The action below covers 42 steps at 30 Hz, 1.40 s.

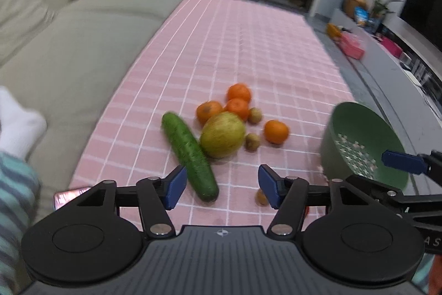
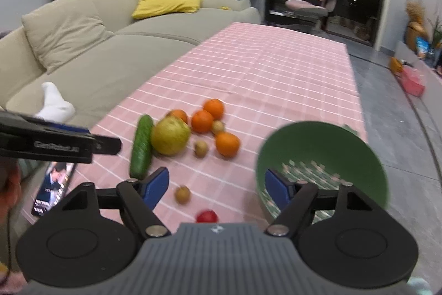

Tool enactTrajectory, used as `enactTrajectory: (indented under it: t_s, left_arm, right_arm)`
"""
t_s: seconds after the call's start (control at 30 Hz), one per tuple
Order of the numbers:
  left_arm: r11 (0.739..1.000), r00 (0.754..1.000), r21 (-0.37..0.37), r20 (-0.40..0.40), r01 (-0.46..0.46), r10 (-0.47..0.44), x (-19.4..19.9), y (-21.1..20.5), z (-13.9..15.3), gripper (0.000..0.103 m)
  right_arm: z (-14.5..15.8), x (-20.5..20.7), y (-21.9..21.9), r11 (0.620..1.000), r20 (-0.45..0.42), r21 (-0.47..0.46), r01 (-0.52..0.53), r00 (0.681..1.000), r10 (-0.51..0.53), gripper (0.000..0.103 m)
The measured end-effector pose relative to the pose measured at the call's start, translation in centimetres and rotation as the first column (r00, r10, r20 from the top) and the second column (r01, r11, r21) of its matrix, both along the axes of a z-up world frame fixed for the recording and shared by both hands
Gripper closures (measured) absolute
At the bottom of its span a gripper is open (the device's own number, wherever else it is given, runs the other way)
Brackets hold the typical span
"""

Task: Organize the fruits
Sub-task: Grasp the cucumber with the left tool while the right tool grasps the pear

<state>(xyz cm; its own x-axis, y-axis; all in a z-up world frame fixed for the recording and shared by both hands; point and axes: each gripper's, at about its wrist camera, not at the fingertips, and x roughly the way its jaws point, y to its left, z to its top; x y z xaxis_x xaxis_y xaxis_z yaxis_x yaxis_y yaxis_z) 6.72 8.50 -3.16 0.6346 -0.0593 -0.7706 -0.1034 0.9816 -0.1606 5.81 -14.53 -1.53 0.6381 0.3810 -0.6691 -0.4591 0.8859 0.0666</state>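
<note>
Both claws are held open above the pink checked desk (image 2: 276, 68), the left claw (image 1: 219, 187) just short of the cucumber (image 1: 190, 156), the right claw (image 2: 216, 190) beside the green colander (image 2: 323, 151). Against the cucumber's right side a yellow-green pear (image 1: 222, 134) is seen, with oranges (image 1: 239, 93) and small brown fruits (image 1: 252, 141) clustered beyond it.

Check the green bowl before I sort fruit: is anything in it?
Empty: the bowl shows only its perforated bottom, tipped toward the camera.

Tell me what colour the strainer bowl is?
Green; the strainer bowl shows best in the right wrist view.
</note>
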Motion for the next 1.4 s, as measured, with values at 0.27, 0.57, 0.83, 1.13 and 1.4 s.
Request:
enactTrajectory:
  t_s: [0.27, 0.57, 0.83, 1.13, 1.4]
  left_arm:
    - [1.000, 0.997, -0.001, -0.072, -0.028, 0.027, 4.1, 1.9, -3.6, 0.044]
    - [0.993, 0.989, -0.091, -0.134, -0.071, 0.059, 6.4, 4.9, -6.7, 0.046]
    - [0.988, 0.989, -0.131, -0.133, -0.075, 0.057, 6.7, 5.5, -7.6, 0.046]
    - [0.990, 0.991, -0.127, -0.125, -0.064, 0.048, 6.9, 5.1, -8.0, 0.046]
    - [0.987, 0.991, -0.145, -0.125, -0.070, 0.052, 6.9, 5.3, -8.2, 0.046]
  right_arm:
    - [-2.0, 6.0, 3.5, 0.997, -0.127, 0.079, 0.010, 0.992, 0.000, 0.034]
    - [-4.9, 10.5, 6.4, 0.975, -0.292, 0.202, 0.093, 0.956, -0.031, 0.039]
    - [-7.0, 12.9, 9.1, 0.958, -0.367, 0.248, 0.143, 0.929, -0.043, 0.039]
    - [-8.1, 14.2, 11.5, 0.969, -0.351, 0.202, 0.141, 0.934, -0.062, 0.038]
    - [-9.5, 14.4, 11.9, 0.974, -0.368, 0.171, 0.146, 0.927, -0.075, 0.041]
